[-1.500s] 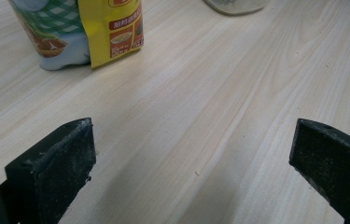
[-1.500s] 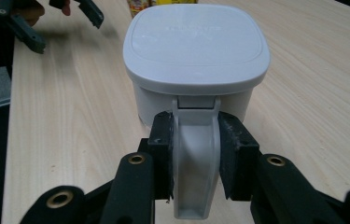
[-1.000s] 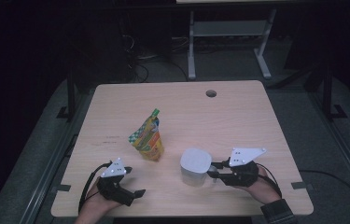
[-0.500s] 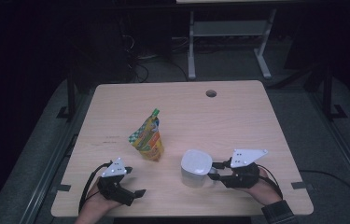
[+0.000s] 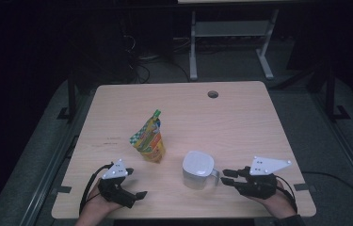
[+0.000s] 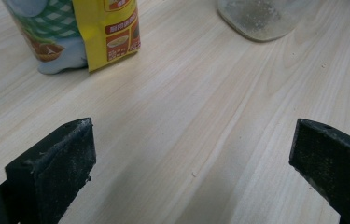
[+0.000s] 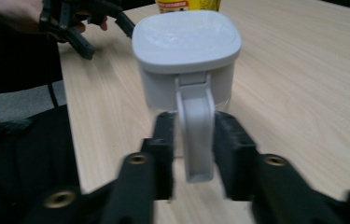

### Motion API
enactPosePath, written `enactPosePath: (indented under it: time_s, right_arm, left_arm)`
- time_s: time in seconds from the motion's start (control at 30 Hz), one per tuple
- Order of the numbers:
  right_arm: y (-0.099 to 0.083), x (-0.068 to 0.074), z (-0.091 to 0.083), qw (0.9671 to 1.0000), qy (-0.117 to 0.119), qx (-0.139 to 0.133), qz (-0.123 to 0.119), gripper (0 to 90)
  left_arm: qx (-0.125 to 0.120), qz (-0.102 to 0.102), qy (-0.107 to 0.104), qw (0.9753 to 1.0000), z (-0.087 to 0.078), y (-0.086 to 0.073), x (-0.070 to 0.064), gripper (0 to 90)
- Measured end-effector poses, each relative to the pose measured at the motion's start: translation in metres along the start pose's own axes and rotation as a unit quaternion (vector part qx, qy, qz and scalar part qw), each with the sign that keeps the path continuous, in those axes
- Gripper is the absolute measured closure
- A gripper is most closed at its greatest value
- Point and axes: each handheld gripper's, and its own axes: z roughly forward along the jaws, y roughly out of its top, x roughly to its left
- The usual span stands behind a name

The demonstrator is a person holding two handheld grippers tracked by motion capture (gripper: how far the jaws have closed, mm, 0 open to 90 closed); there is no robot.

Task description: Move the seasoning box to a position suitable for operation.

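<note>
At near-left table (image 5: 240,117) edge: left gripper (image 5: 135,190) low over wood, jaws spread wide w/ bare tabletop between, gripping nothing. Just far of it, slightly right: yellow-green snack pouch (image 5: 148,139) standing upright, top crimped; base seen in left gripper view (image 6: 99,32), well clear of jaws. Right of pouch, near centre: clear jug (image 5: 197,169) w/ white lid, upright, handle pointing right. At near-right: right gripper (image 7: 195,140) level w/ handle (image 7: 195,135), jaws straddling it on both sides, pads close against it; full clamp or slight gap — can't tell, blurred.
</note>
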Motion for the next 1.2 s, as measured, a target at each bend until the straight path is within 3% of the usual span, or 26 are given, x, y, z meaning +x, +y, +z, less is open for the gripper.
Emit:
enactPosePath:
  time_s: [0.17,0.4,0.67,1.2]
  right_arm:
    - [-0.005,0.004,0.001,0.9997,0.021,0.005,0.008,89.1]
    - [-0.006,0.01,0.015,0.9994,0.031,0.017,-0.002,89.6]
    - [-0.01,0.009,0.03,0.999,0.022,0.039,-0.003,89.7]
    - [-0.009,0.001,0.027,0.9996,0.009,0.028,0.002,89.8]
  left_arm:
    - [0.0,0.002,-0.001,1.0,0.001,0.0,-0.001,0.0]
    - [0.003,0.002,-0.002,1.0,0.002,0.0,-0.001,0.0]
    - [0.005,0.007,-0.002,1.0,0.003,0.0,-0.001,0.0]
    - [0.006,0.006,-0.006,0.9999,0.003,0.0,-0.002,0.0]
